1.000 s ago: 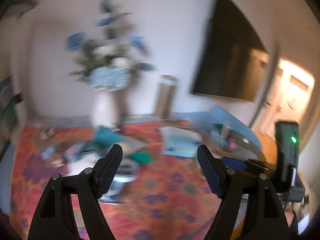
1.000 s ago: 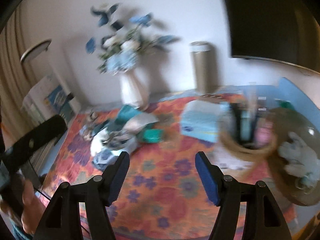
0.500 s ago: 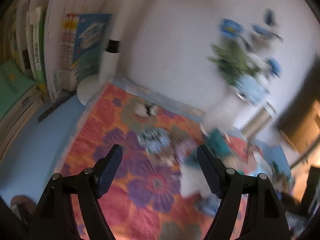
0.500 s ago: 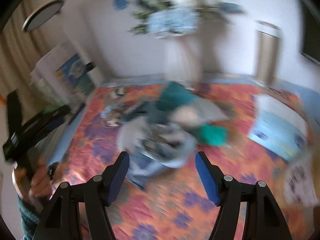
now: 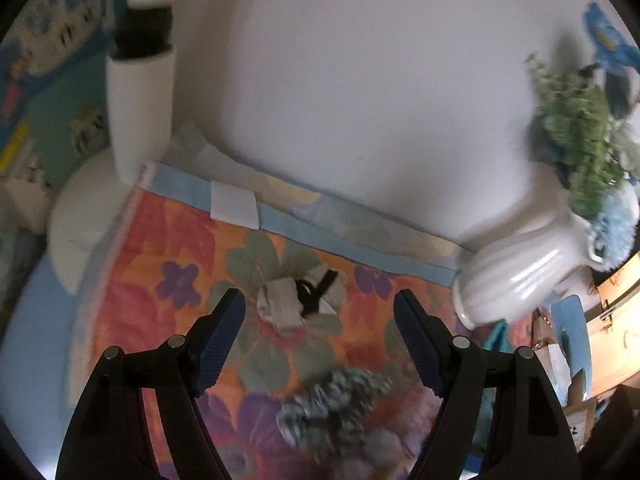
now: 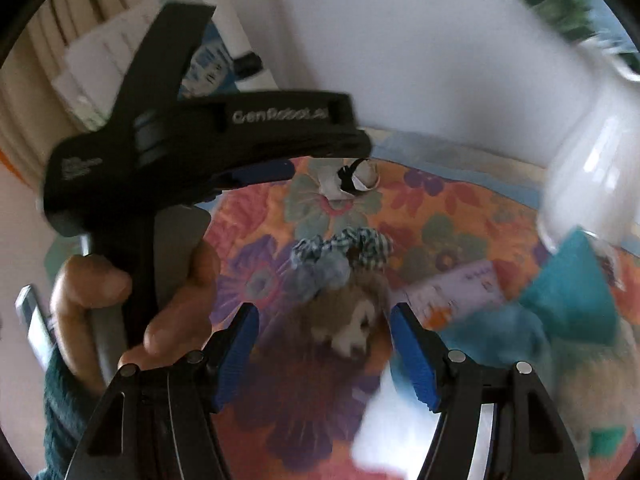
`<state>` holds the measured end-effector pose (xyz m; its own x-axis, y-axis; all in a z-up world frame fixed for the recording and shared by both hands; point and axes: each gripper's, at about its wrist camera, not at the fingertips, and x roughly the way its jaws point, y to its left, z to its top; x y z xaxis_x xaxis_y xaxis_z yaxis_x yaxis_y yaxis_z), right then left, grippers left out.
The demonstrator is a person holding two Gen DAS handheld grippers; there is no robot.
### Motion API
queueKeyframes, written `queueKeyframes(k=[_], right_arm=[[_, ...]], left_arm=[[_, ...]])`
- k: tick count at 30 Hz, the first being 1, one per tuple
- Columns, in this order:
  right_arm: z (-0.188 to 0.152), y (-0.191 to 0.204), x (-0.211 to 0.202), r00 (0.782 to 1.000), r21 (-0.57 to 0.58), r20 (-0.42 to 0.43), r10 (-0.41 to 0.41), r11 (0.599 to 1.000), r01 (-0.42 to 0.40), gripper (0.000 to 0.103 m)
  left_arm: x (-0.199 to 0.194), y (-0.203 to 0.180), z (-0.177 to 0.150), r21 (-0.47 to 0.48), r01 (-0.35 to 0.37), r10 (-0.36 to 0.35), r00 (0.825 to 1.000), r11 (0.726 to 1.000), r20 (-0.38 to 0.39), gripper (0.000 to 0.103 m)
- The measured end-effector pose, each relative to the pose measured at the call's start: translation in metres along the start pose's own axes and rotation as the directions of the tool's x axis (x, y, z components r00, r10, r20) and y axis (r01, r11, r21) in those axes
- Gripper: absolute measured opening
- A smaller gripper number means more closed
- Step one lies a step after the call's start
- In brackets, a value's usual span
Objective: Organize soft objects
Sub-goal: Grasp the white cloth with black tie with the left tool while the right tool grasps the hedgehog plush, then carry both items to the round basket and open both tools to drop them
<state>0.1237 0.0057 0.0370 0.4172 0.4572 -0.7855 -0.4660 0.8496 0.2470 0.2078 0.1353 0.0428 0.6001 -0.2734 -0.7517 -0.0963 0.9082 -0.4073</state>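
Small soft items lie on a flowered cloth (image 5: 168, 240). A grey and white folded piece with a black band (image 5: 298, 300) sits just beyond my open left gripper (image 5: 320, 322), between its fingertips in line of sight. A blue checked scrunchie (image 5: 336, 396) lies nearer, under that gripper. In the right wrist view the same scrunchie (image 6: 344, 252) and a brown and white plush (image 6: 348, 324) lie ahead of my open right gripper (image 6: 324, 334). The folded piece (image 6: 348, 178) shows farther back. Nothing is held by either gripper. A teal cloth (image 6: 568, 292) lies at the right.
A white jug of blue and green flowers (image 5: 520, 276) stands at the cloth's right rear corner. A white lamp base and post (image 5: 140, 80) stands at the left rear. In the right wrist view a hand (image 6: 132, 300) holds the left gripper body (image 6: 192, 152) at left. A wall runs behind.
Both grippers swept left and tilted down toward the cloth. The left view went from the flower jug and dark screen to the folded piece. The right view closed in on the scrunchie and plush.
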Motion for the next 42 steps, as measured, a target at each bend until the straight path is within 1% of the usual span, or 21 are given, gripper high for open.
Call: queueKeyframes(k=[2,4,6,8,9,10,11,12,13,14,16,17,19,22,25,27,28,34,37,39,42], right_arm=[[0.004,0.000,0.016,1.000,0.011,-0.008,0.004,1.000,-0.004,0.067],[0.006,-0.002,0.025,1.000,0.020,0.003,0.013,1.000,-0.013,0.067],[0.006,-0.002,0.030,1.000,0.012,0.004,0.005,1.000,-0.005,0.067],[0.005,-0.004,0.031,1.000,0.024,0.011,0.015,1.000,-0.015,0.067],[0.004,-0.005,0.031,1.000,0.026,0.012,0.014,1.000,-0.014,0.063],[0.004,-0.005,0.031,1.000,0.025,0.012,0.004,1.000,-0.004,0.060],[0.003,-0.005,0.031,1.000,0.022,0.010,-0.014,1.000,0.014,0.052],[0.001,-0.004,0.032,1.000,0.017,0.008,-0.026,1.000,0.026,0.047],[0.001,-0.006,0.032,1.000,0.020,0.009,-0.021,1.000,0.021,0.047],[0.001,-0.010,0.029,1.000,0.040,0.017,0.003,0.999,-0.004,0.045],[-0.001,-0.017,0.019,0.997,0.088,0.038,0.068,0.994,-0.071,0.045],[-0.002,-0.018,0.013,0.996,0.101,0.046,0.080,0.991,-0.085,0.045],[-0.003,-0.019,0.000,0.994,0.114,0.063,0.089,0.989,-0.096,0.045],[-0.009,-0.018,-0.027,0.990,0.124,0.092,0.102,0.986,-0.114,0.045],[-0.022,-0.014,-0.058,0.990,0.113,0.113,0.087,0.988,-0.100,0.045],[-0.031,-0.014,-0.076,0.989,0.117,0.127,0.076,0.989,-0.091,0.045],[-0.036,-0.015,-0.084,0.988,0.125,0.134,0.073,0.988,-0.090,0.045],[-0.064,-0.020,-0.131,0.978,0.163,0.187,0.095,0.979,-0.126,0.045],[-0.081,-0.022,-0.158,0.972,0.156,0.226,0.069,0.982,-0.106,0.045],[-0.097,-0.025,-0.178,0.967,0.166,0.252,0.032,0.983,-0.076,0.045],[-0.121,-0.033,-0.198,0.965,0.199,0.263,0.012,0.978,-0.067,0.045]], left_arm=[[0.014,0.005,-0.003,0.019,-0.020,0.020,1.000,1.000,-0.014,0.074],[0.023,0.008,-0.007,0.048,-0.050,0.052,0.998,0.998,-0.046,0.065],[0.020,0.004,-0.010,0.086,-0.047,0.050,0.998,0.995,-0.032,0.066],[0.024,0.005,-0.010,0.075,-0.046,0.048,0.998,0.996,-0.036,0.065],[0.024,0.006,-0.011,0.074,-0.047,0.050,0.998,0.996,-0.035,0.063],[0.025,0.004,-0.014,0.089,-0.071,0.074,0.997,0.993,-0.031,0.051],[0.026,0.001,-0.015,0.106,-0.095,0.099,0.995,0.990,-0.027,0.043],[0.029,0.002,-0.012,0.112,-0.110,0.113,0.993,0.988,-0.021,0.038],[0.029,0.001,-0.015,0.121,-0.126,0.128,0.992,0.985,-0.011,0.034],[0.030,0.000,-0.015,0.120,-0.128,0.129,0.992,0.984,-0.006,0.027],[0.025,0.003,-0.015,0.108,-0.135,0.134,0.991,0.985,0.012,0.027],[0.022,0.003,-0.017,0.103,-0.138,0.137,0.990,0.985,0.023,0.027],[0.010,0.006,-0.020,0.093,-0.134,0.130,0.990,0.987,0.045,0.027],[-0.014,0.008,-0.023,0.058,-0.087,0.081,0.992,0.995,0.093,0.027],[-0.043,-0.003,-0.029,0.057,-0.059,0.051,0.989,0.997,0.138,0.027],[-0.056,-0.008,-0.036,0.063,-0.045,0.035,0.988,0.997,0.149,0.027],[-0.067,-0.012,-0.043,0.064,-0.029,0.019,0.988,0.998,0.153,0.027],[-0.118,-0.040,-0.085,0.123,-0.006,-0.017,0.983,0.992,0.184,0.027],[-0.136,-0.059,-0.110,0.175,0.001,-0.036,0.980,0.985,0.196,0.027],[-0.146,-0.073,-0.122,0.191,0.010,-0.049,0.979,0.982,0.200,0.027],[-0.161,-0.098,-0.152,0.222,0.030,-0.075,0.978,0.975,0.197,0.027]])
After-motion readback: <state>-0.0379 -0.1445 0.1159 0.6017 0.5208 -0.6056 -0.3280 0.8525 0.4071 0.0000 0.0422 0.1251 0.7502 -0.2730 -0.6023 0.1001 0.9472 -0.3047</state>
